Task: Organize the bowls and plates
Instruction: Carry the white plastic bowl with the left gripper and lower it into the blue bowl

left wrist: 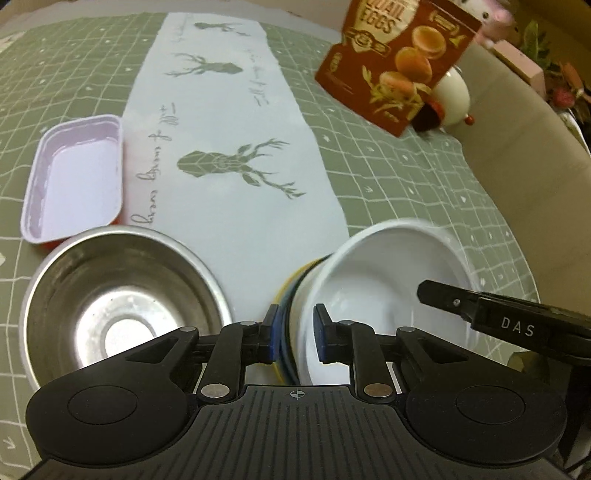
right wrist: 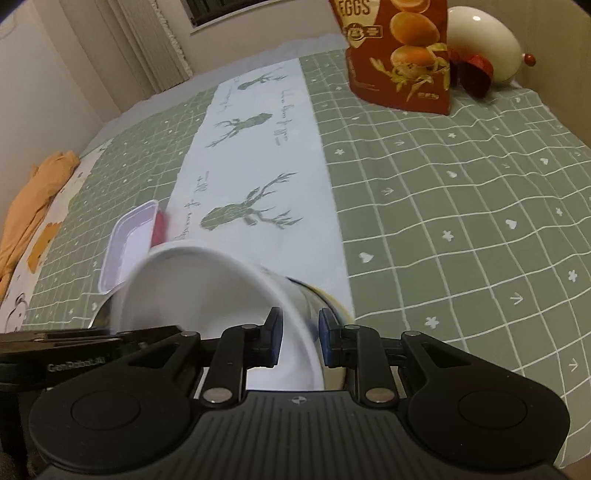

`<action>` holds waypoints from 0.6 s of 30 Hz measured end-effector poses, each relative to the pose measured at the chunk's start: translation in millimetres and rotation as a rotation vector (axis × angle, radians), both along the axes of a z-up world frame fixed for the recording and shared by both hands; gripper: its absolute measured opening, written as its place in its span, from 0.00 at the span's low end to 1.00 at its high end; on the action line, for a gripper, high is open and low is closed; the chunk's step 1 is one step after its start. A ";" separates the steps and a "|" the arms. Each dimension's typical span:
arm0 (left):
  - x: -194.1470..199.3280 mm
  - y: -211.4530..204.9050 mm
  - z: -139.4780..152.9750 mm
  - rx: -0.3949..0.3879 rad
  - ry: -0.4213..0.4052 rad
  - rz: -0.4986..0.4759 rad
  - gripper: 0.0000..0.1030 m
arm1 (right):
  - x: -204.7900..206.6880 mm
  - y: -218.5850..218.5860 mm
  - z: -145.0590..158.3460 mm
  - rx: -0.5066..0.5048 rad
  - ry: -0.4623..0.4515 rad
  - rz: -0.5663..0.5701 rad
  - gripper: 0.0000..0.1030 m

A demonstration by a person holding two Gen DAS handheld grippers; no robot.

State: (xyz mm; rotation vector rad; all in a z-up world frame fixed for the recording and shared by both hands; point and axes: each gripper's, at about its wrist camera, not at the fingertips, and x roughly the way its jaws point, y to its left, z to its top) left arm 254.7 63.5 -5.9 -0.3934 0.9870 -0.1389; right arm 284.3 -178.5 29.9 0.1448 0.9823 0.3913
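Green checked cloth is covering the counter (left wrist: 424, 192), where the white bowl (left wrist: 384, 273) is tilting over a yellow-rimmed stack (left wrist: 286, 291). Left tool (left wrist: 294, 334) and right tool (right wrist: 300, 339) are each pinching its near rim from opposite sides; the steel bowl (left wrist: 118, 295) is lying leftward, nearer the left tool.

Tilted white bowl (left wrist: 384, 280) beside steel bowl (left wrist: 118, 302)

A green grid-patterned tablecloth (right wrist: 443, 206) with a pale deer-print runner (right wrist: 258, 177) covers the table. Behind it, pleated cream curtains (right wrist: 147, 40) hang beside a dark window (right wrist: 229, 11) in an off-white wall (right wrist: 48, 66). The light is dim and warm.
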 end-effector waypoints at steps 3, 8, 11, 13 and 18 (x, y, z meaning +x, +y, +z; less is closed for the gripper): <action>-1.7 3.2 6.2 0.002 -0.018 0.013 0.20 | 4.6 -5.7 -2.4 -0.003 -0.019 -0.029 0.20; 1.0 2.2 9.4 0.020 -0.024 0.019 0.20 | 10.2 -18.8 -11.6 0.033 0.004 -0.066 0.20; 1.2 -0.3 7.1 0.026 -0.022 0.013 0.22 | 8.6 -19.9 -17.4 0.021 -0.008 -0.066 0.21; 0.9 -2.9 4.4 0.038 -0.017 0.005 0.23 | 7.6 -20.1 -21.8 0.011 -0.012 -0.066 0.24; 1.2 -8.1 -2.1 0.061 0.001 -0.019 0.23 | 8.1 -22.7 -35.4 0.016 0.018 -0.069 0.33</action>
